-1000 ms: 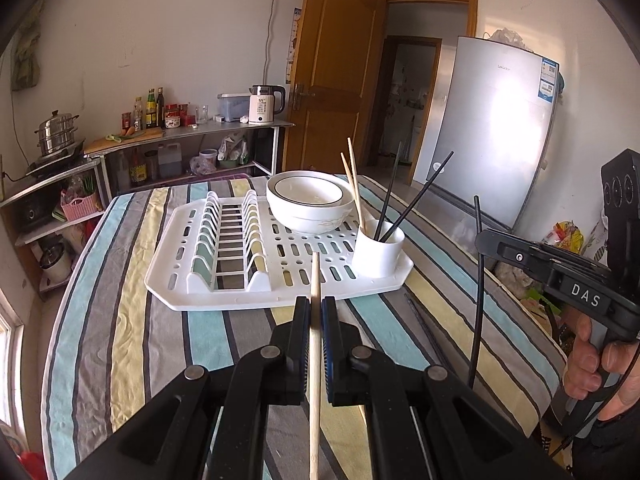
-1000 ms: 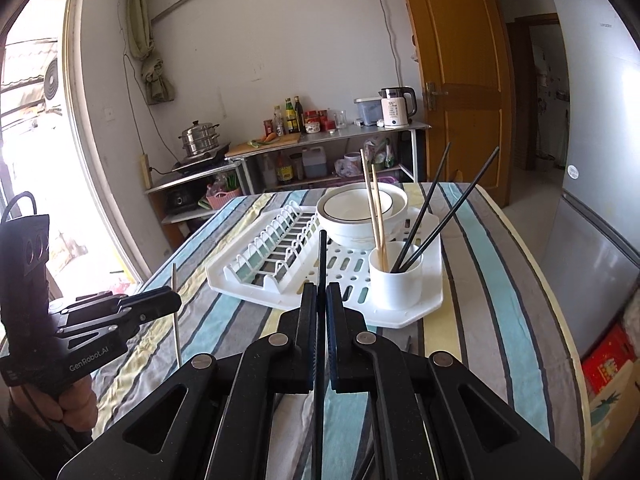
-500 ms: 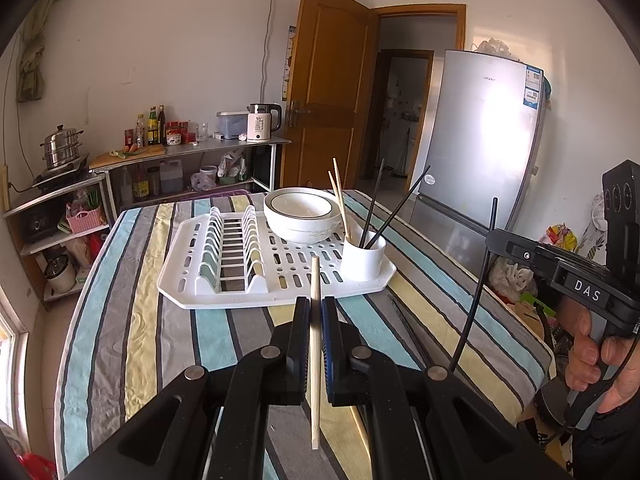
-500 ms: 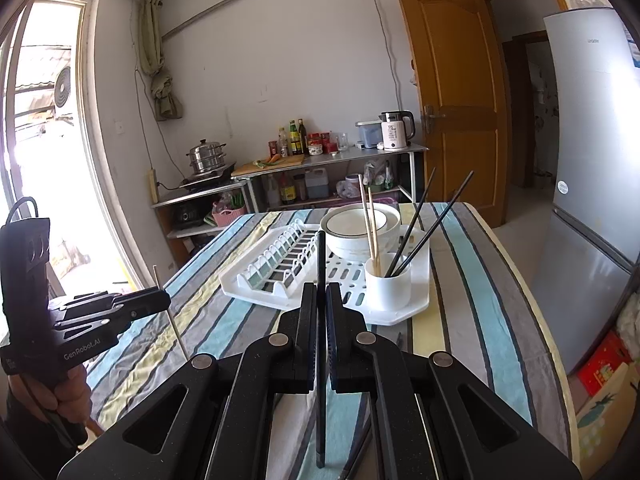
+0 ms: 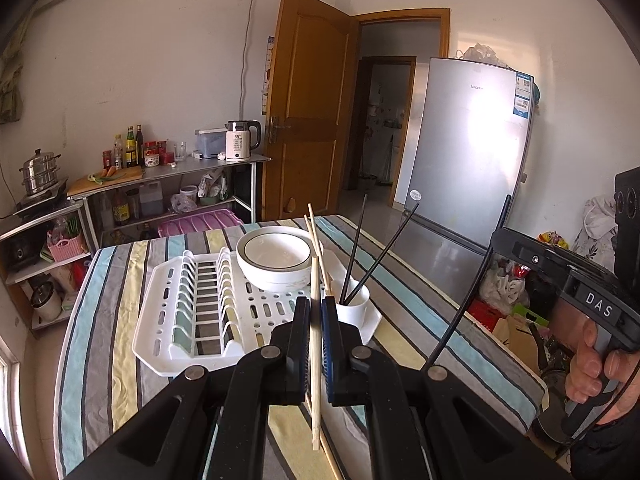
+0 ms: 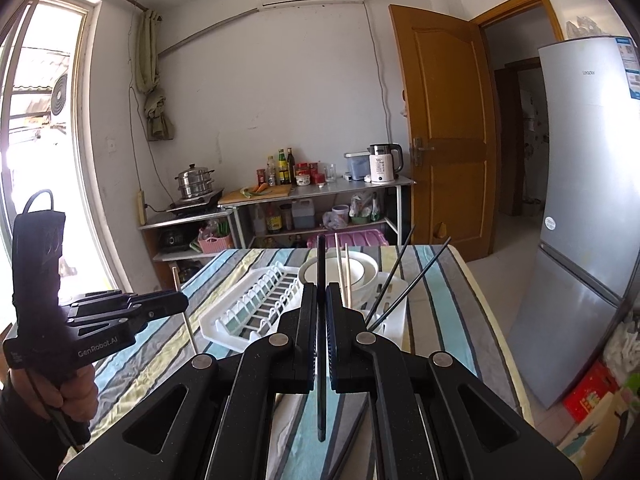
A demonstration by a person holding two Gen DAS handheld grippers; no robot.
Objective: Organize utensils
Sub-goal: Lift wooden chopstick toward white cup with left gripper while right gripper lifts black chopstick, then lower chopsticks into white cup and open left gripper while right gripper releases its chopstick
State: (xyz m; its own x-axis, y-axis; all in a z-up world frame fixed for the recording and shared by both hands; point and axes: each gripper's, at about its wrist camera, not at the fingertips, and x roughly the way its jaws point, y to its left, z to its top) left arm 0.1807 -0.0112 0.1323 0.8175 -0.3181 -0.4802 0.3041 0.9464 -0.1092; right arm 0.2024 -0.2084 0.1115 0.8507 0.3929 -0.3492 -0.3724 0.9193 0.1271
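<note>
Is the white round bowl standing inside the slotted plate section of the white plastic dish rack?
No, the white bowl stands on the flat perforated part of the white dish rack, beside the slots.

Daylight floods in from the window (image 6: 44, 160), overexposed at left. Glare whitens the fridge (image 5: 476, 128) door. Both views stay sharp, with curved fisheye lines and dark vignetted corners.

Two grippers (image 5: 316, 308) (image 6: 321, 294); three wooden chopsticks (image 5: 315, 320), three black ones (image 6: 321, 320); one white cup (image 5: 354, 308), one rack (image 5: 160, 332), one stack of bowls (image 5: 276, 276), one kettle (image 5: 239, 141), one fridge (image 5: 468, 168)
</note>
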